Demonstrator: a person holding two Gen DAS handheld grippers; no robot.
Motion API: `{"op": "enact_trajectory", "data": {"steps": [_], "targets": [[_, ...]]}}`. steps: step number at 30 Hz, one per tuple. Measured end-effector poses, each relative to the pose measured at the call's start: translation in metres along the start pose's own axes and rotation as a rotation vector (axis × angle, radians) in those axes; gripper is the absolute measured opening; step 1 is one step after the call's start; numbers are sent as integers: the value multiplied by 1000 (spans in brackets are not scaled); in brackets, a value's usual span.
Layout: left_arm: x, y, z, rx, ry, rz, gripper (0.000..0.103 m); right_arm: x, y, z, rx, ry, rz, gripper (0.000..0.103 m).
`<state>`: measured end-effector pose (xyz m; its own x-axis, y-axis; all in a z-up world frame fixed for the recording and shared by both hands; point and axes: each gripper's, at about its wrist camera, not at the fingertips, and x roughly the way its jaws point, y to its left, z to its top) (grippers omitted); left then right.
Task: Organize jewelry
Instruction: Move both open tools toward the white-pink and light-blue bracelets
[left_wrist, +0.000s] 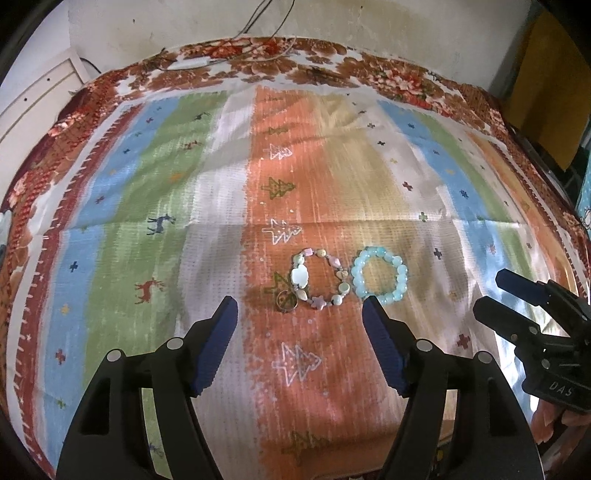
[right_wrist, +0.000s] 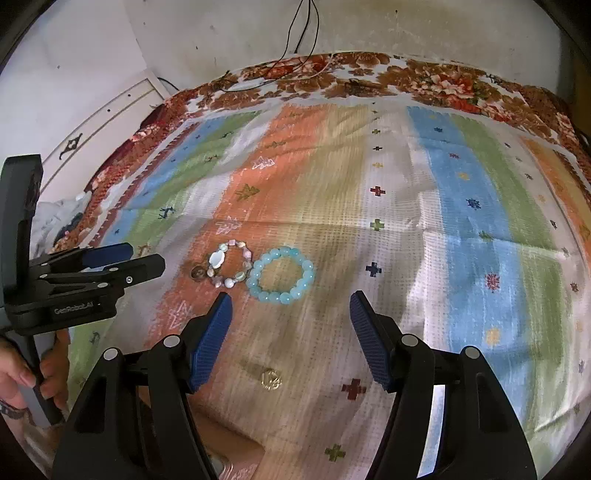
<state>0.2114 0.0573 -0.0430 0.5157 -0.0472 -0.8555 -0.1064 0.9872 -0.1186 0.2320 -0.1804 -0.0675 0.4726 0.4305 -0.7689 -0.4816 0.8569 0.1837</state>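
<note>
A pale blue bead bracelet (left_wrist: 380, 275) lies flat on the striped cloth, touching a mixed stone and shell bracelet (left_wrist: 320, 277) to its left. A small dark ring (left_wrist: 286, 300) lies at that bracelet's near left. My left gripper (left_wrist: 300, 314) is open and empty, just short of them. In the right wrist view the blue bracelet (right_wrist: 281, 275), the mixed bracelet (right_wrist: 229, 265) and the dark ring (right_wrist: 198, 273) lie in a row. A gold ring (right_wrist: 271, 378) lies nearer, between the fingers of my open, empty right gripper (right_wrist: 290, 308).
The striped cloth (left_wrist: 155, 192) covers a floral bedspread (left_wrist: 258, 55). Thin cables (right_wrist: 295, 48) trail over the far edge by the wall. A white panel (left_wrist: 33, 99) stands at the far left. The other gripper shows at each view's side, the right one (left_wrist: 517, 295) and the left one (right_wrist: 140, 260).
</note>
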Motion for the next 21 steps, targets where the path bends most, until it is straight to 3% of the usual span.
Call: {"op": "enact_trajectory", "data": {"steps": [21], "targets": [[58,14,20,-31,121,-28,70,55,-13,14,33,84,-7,66]]}}
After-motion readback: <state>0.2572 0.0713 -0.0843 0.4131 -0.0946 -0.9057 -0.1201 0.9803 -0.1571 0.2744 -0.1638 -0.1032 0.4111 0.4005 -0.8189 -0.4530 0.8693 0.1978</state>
